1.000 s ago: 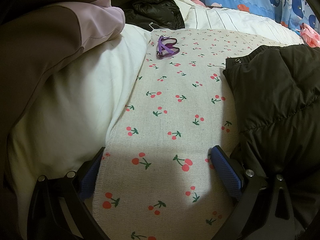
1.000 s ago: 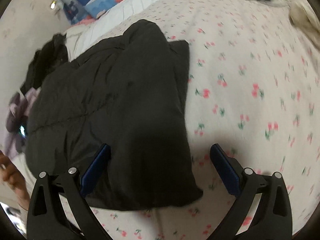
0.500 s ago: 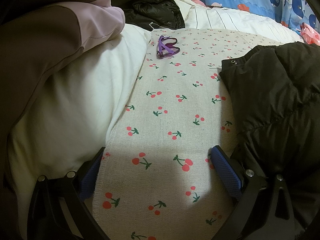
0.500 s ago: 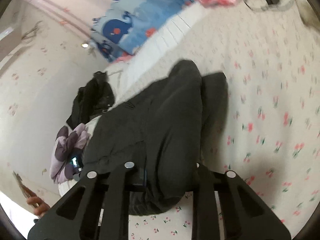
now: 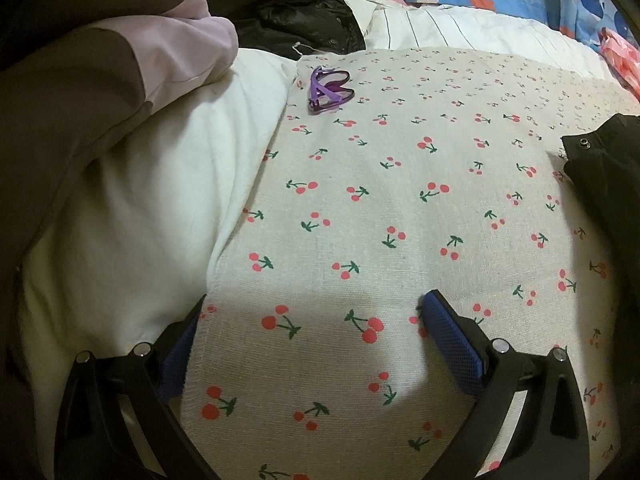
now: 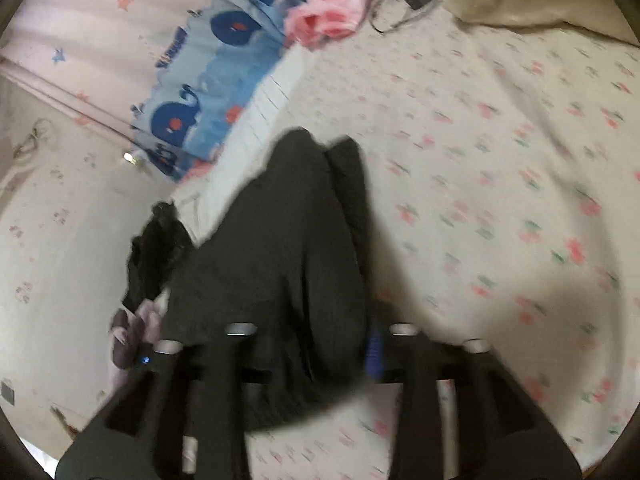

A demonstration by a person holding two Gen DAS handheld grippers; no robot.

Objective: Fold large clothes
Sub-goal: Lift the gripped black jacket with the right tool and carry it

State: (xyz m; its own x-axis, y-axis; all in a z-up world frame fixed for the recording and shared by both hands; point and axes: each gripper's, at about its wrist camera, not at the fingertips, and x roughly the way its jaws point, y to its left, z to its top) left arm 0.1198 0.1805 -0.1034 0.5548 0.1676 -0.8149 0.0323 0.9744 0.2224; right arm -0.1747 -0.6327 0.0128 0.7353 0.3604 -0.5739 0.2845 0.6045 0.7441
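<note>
Black padded jacket (image 6: 280, 264) bunched in right claw (image 6: 308, 356); no writing legible.

Left wrist view is sharp and evenly lit; a soft shadow is cast on the cherry-print cloth (image 5: 400, 208) between the fingers (image 5: 452, 340). Right wrist view is smeared by motion blur, the print beyond the fingers washed out. Fisheye bending and dark vignetting are seen at all edges.

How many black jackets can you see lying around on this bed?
2. One black puffer jacket is bunched between the right gripper fingers on the cherry-print sheet; another black jacket is heaped at the far edge. More may lie hidden.
</note>
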